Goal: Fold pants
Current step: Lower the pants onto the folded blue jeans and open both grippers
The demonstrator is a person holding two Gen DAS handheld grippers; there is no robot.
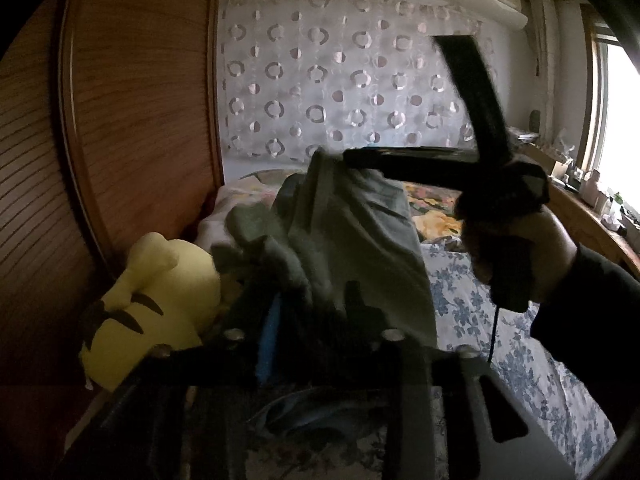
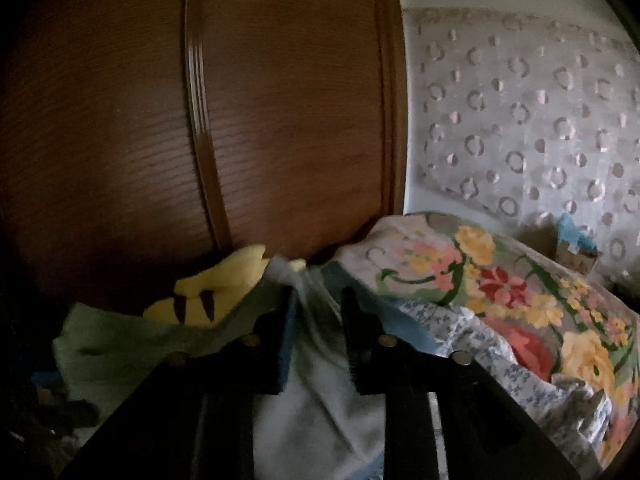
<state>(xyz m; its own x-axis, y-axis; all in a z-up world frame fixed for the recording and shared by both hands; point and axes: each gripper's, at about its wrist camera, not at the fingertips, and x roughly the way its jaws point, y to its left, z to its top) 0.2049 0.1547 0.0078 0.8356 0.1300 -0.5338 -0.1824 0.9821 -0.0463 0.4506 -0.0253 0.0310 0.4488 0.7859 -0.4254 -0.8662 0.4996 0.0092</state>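
The pants (image 1: 352, 232), grey-green and crumpled, are lifted above the bed (image 1: 472, 304), and their cloth hangs between the 2 grippers. In the left wrist view the cloth bunches over the left gripper (image 1: 312, 300); its 2 fingers stand apart with fabric lying between them, but the picture is blurred and I cannot tell if the pads press on it. In the same view the right gripper (image 1: 360, 160) reaches in from the right and its tips meet the upper edge of the pants; a hand (image 1: 516, 248) in a dark sleeve holds its handle. In the right wrist view the right gripper (image 2: 316, 300) has pale cloth of the pants (image 2: 320, 380) running between its fingers, which are a little apart; whether they pinch it I cannot tell. A yellow plush toy (image 1: 160, 300) with dark stripes lies on the bed just beside the pants, against the wooden wardrobe (image 1: 140, 100). A flowered blanket (image 2: 520, 300) lies on the bed farther back, and a curtain (image 1: 352, 80) with ring patterns hangs behind.
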